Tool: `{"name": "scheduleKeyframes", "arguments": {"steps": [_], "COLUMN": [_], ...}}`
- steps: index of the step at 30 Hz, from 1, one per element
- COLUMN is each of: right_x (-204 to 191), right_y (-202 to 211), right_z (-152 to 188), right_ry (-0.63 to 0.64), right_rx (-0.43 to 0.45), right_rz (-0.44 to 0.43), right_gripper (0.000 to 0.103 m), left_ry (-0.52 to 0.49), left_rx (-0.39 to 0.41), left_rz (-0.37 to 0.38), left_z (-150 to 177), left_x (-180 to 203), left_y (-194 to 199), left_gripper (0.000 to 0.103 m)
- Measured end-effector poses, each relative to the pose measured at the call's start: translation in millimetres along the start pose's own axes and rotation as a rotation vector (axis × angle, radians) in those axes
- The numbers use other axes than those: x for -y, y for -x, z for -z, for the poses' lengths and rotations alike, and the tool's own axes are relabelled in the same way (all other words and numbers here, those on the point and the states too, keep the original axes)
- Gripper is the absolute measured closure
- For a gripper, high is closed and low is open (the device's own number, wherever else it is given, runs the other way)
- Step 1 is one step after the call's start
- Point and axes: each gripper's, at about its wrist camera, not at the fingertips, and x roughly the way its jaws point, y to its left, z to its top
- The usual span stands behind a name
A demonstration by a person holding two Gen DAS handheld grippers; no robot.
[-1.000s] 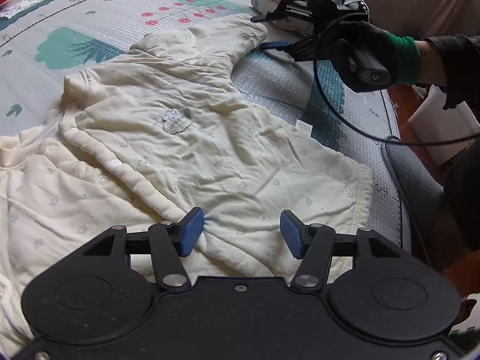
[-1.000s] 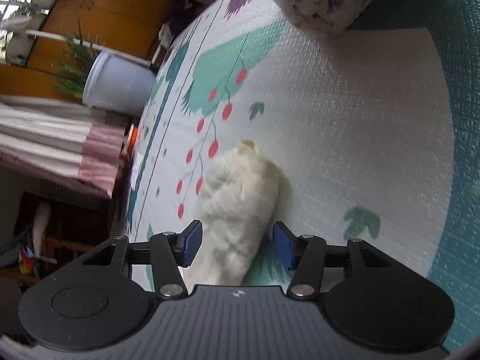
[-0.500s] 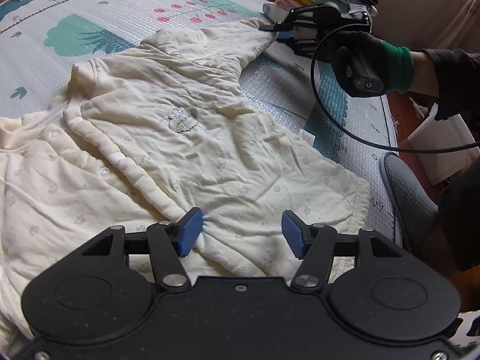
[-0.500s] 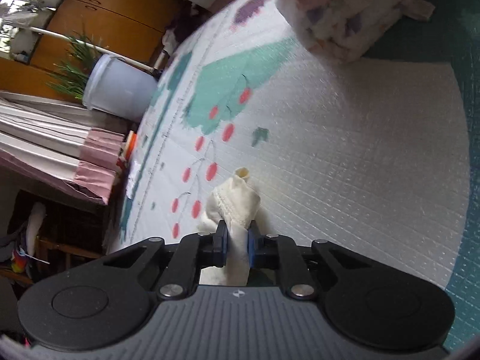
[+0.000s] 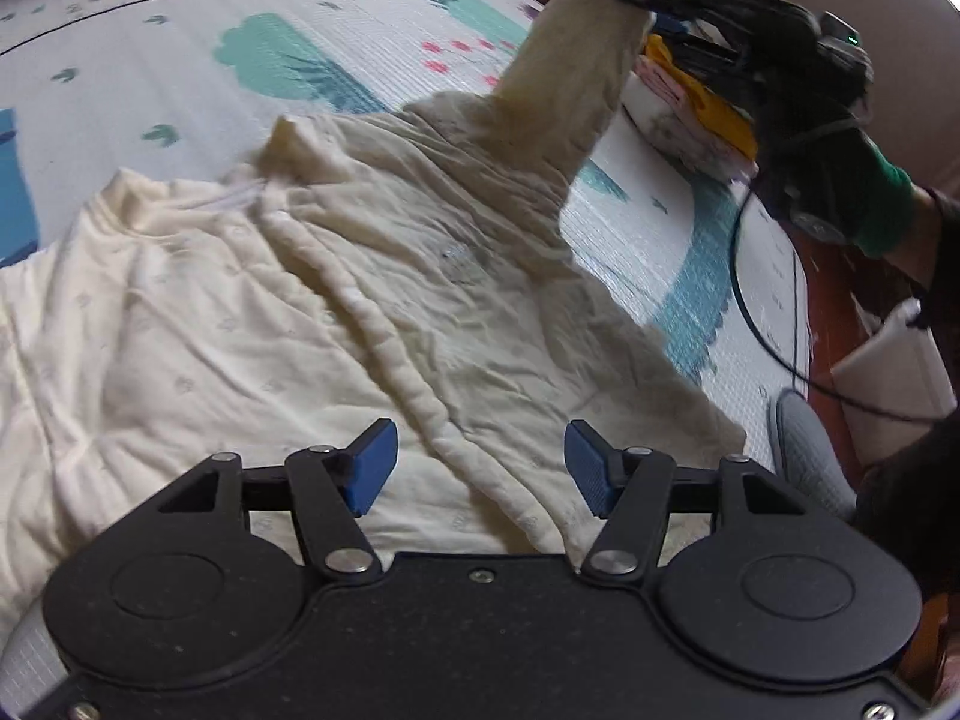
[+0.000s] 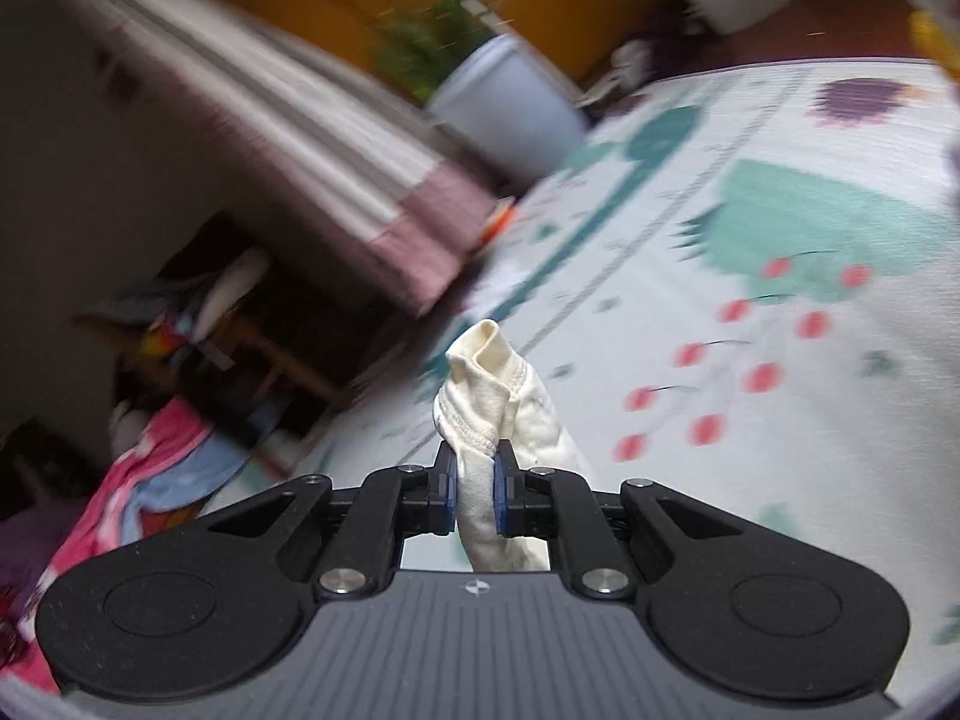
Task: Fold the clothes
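Right tongs (image 6: pixel 474 489) lifting a sleeve (image 5: pixel 576 78) off the mat (image 5: pixel 360 72).
They are pinching its cuff; the left tongs (image 5: pixel 480 468) are hovering wide apart over the cream garment (image 5: pixel 252 324) lying spread there.

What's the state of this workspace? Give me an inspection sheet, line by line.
Surface: printed play mat, partly covered.
Job's things: cream garment spread on the mat; its sleeve raised off the mat.
Clutter: stack of folded clothes at the mat's far edge.
Grippers: right claw shut on the sleeve cuff; left claw open above the garment's body.
Cables: black cable hangs from the right claw's handle.
Surroundings: potted plant, wooden cabinets, heap of colourful fabric, blurred.
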Motion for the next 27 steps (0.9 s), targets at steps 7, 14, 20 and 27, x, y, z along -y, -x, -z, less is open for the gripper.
{"name": "scheduleKeyframes", "arguments": {"steps": [7, 14, 20, 27], "right_x": [-76.2, -147.1, -182.0, -193.7], "right_y": [-36.9, -73.5, -81.2, -64.5], "right_z": [29.0, 101.1, 166.7, 207.1], "right_ry": [0.235, 0.558, 0.909, 1.141], "right_rx": [-0.174, -0.394, -0.505, -0.519], "right_rz": [-0.157, -0.281, -0.329, -0.297], "right_gripper": [0.090, 0.090, 0.090, 0.089], "left_ry": [0.109, 0.461, 0.764, 0.766], "left_rx": [0.021, 0.165, 0.266, 0.196], "left_rz": [0.030, 0.348, 0.391, 0.316], "left_z": [-0.5, 15.0, 30.0, 11.7], "left_x": [-16.4, -72.6, -117.2, -126.2], "left_y": [7.8, 35.8, 39.8, 18.5], "left_gripper": [0.042, 0.042, 0.035, 0.061]}}
